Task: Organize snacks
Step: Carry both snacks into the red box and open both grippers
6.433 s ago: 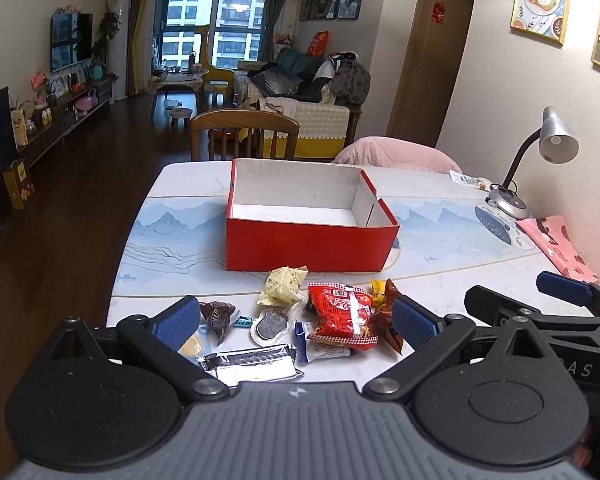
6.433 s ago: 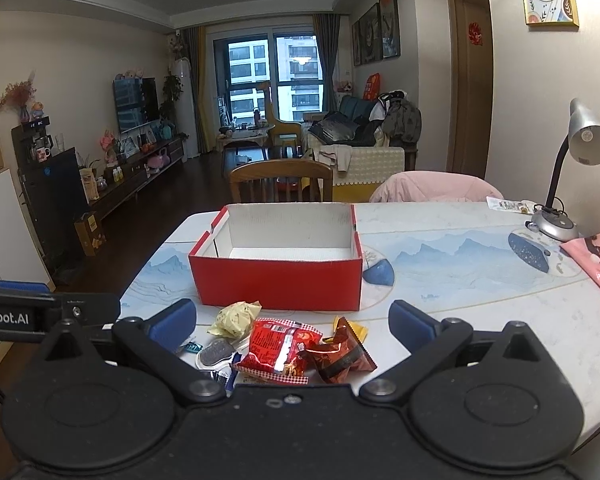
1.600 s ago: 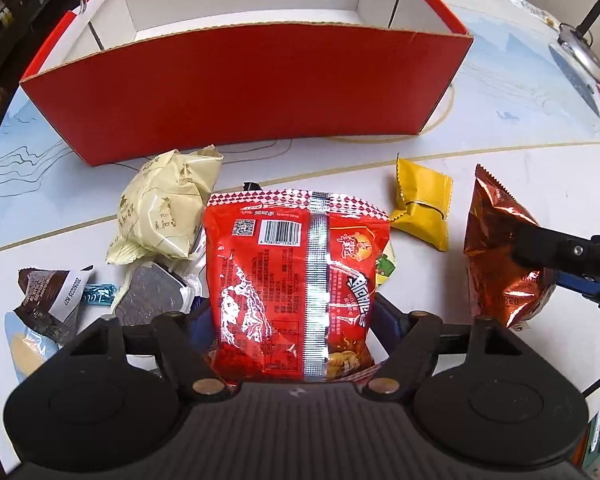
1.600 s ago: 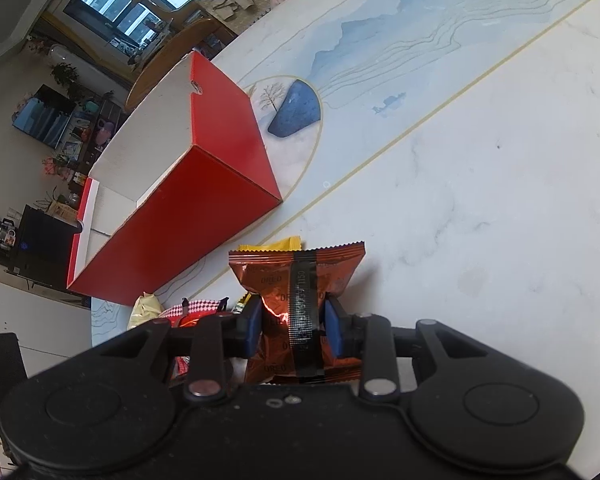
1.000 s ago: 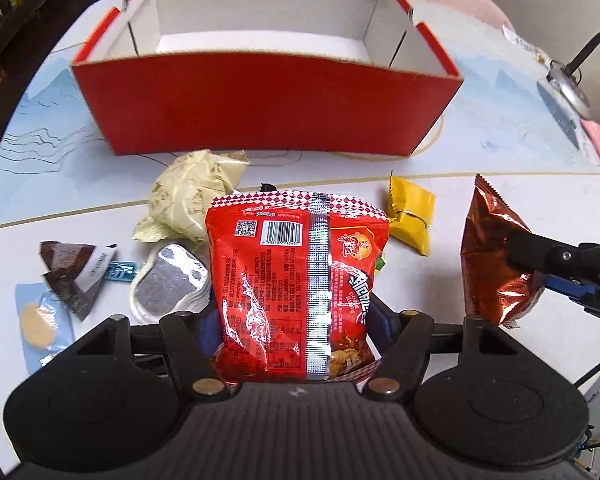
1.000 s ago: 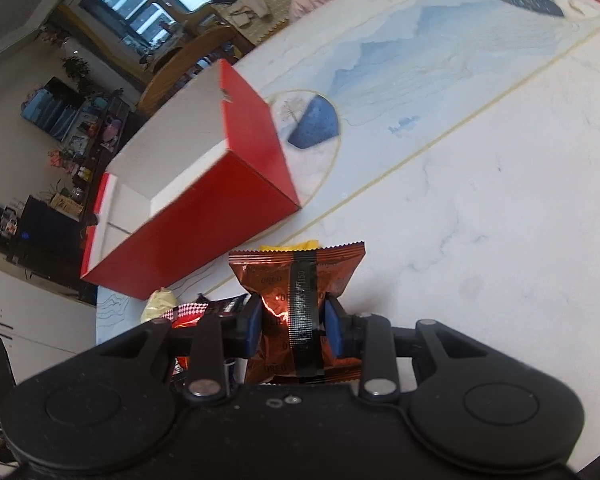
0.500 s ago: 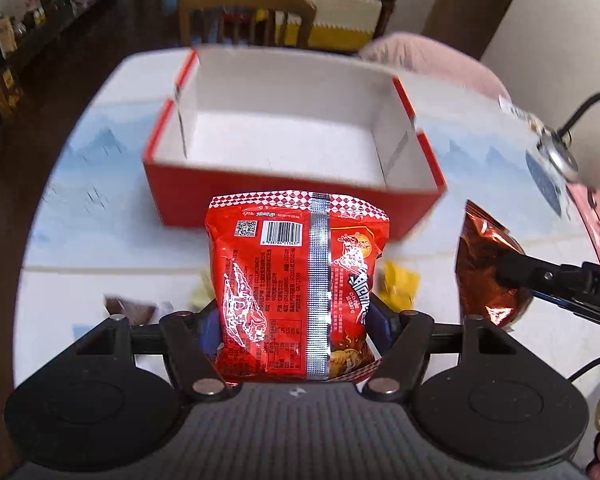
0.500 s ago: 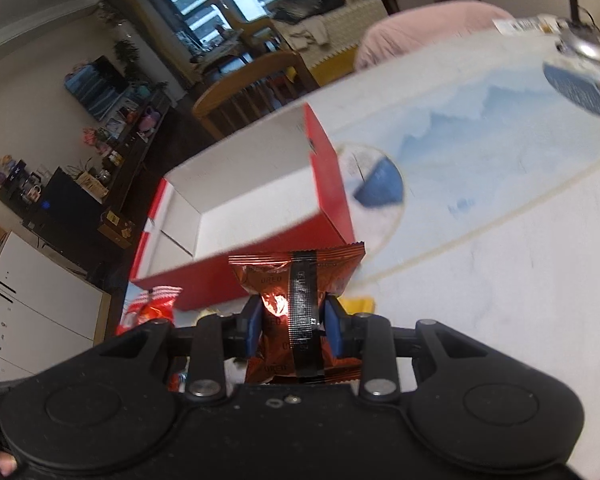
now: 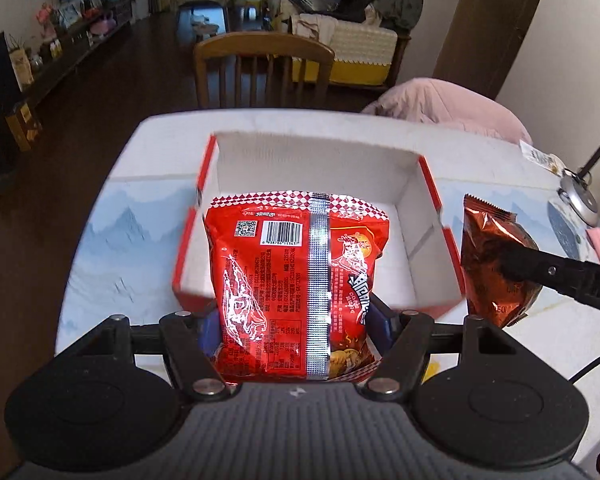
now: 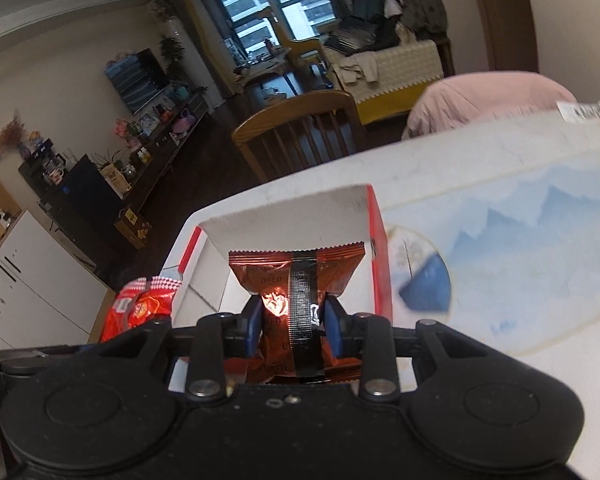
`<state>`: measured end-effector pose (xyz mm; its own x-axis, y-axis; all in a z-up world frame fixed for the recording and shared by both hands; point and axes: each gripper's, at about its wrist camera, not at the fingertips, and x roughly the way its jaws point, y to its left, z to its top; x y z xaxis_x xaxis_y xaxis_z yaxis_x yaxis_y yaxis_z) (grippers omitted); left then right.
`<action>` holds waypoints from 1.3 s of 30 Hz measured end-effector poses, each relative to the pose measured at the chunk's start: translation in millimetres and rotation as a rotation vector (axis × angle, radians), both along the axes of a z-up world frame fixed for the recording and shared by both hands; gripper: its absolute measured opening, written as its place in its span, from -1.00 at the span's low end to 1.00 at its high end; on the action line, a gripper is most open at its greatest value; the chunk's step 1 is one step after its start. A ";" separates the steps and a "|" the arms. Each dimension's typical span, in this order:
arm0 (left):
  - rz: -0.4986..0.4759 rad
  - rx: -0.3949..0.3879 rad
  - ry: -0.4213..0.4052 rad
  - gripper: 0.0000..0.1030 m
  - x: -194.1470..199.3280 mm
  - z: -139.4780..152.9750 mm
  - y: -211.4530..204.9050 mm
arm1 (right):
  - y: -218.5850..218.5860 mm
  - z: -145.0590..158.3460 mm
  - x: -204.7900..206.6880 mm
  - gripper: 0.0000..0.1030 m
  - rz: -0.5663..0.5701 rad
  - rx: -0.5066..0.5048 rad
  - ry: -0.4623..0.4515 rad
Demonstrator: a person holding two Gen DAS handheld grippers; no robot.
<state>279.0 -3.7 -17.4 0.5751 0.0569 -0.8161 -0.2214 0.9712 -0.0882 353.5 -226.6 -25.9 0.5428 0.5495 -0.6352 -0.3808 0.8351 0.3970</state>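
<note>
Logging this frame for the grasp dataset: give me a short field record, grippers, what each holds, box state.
left gripper: shut on red snack bag
right gripper: shut on copper Oreo packet
red box: open top, white inside, on the table; no snack visible in it
bag positions: both held in the air in front of the box
background: wooden chair behind the table

Wooden chair [image 9: 262, 67] at table's far edge, straight ahead of gripper. Pink cushion [image 9: 448, 106] ahead-right. Desk lamp [image 9: 580, 196] far right. Sofa [image 9: 352, 36] beyond chair.
</note>
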 end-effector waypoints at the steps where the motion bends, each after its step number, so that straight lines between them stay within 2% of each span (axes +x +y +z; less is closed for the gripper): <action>1: 0.000 0.012 -0.005 0.35 5.0 1.3 0.2 | 3.0 0.2 4.6 -0.38 0.011 -0.007 -0.002; 7: 0.024 0.045 0.006 0.35 45.7 0.2 9.6 | 22.0 -2.9 32.8 -0.38 0.065 -0.074 -0.025; 14: 0.059 0.056 0.087 0.35 93.7 -23.9 25.7 | 55.9 -8.5 60.0 -0.38 0.179 -0.175 -0.038; 21: 0.057 0.074 0.195 0.35 130.0 -57.6 35.1 | 89.8 -36.5 83.6 -0.38 0.262 -0.232 0.019; 29: 0.064 0.079 0.336 0.35 156.2 -94.0 41.9 | 120.7 -70.1 91.8 -0.38 0.347 -0.324 0.108; 31: 0.050 0.083 0.368 0.35 161.0 -101.9 41.1 | 126.9 -75.5 91.9 -0.38 0.364 -0.342 0.110; 34: 0.022 0.130 0.402 0.36 167.5 -111.0 34.9 | 133.3 -79.6 89.7 -0.38 0.388 -0.364 0.104; 39: 0.005 0.130 0.452 0.36 174.4 -122.3 32.3 | 135.2 -84.4 94.2 -0.38 0.405 -0.375 0.124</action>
